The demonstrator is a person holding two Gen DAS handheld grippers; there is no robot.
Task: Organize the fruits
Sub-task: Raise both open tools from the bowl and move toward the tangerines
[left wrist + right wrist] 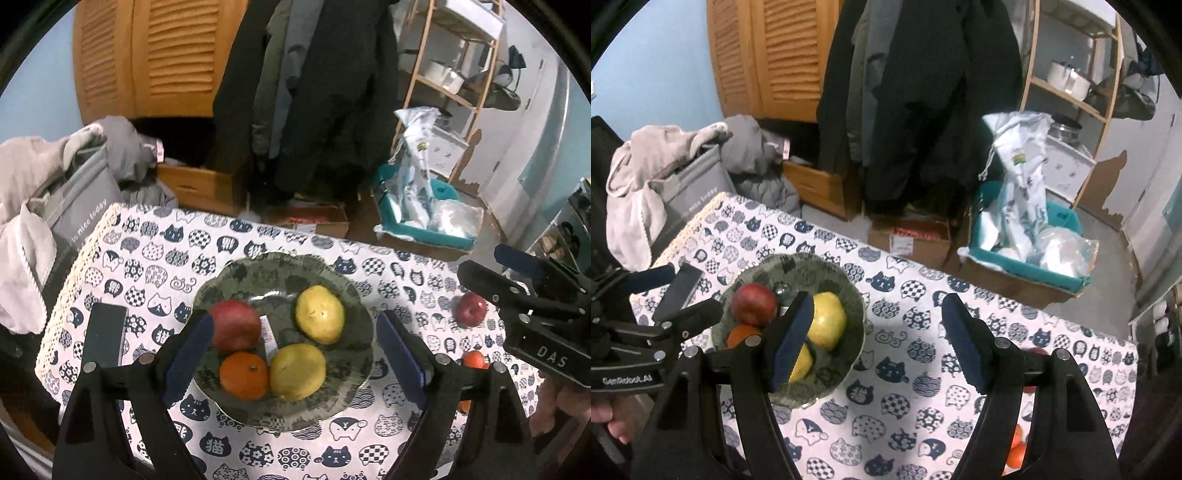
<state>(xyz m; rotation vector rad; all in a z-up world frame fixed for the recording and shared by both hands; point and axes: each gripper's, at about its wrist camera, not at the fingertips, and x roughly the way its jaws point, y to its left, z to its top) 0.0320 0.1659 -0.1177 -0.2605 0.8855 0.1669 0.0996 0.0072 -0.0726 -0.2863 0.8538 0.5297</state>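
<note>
The left gripper [291, 354] and the right gripper [877, 338] are hanging spread, pinching nothing. "DAS" is showing on the right gripper, "GenRobot.AI" on the left; a grey bag [79, 206] is reading "is nice today". The plate [255, 273] is sitting mid-table [155, 236], holding an apple [235, 325], an orange [243, 376] and two yellow fruits – more fruit near the right edge is lying half hidden.
</note>
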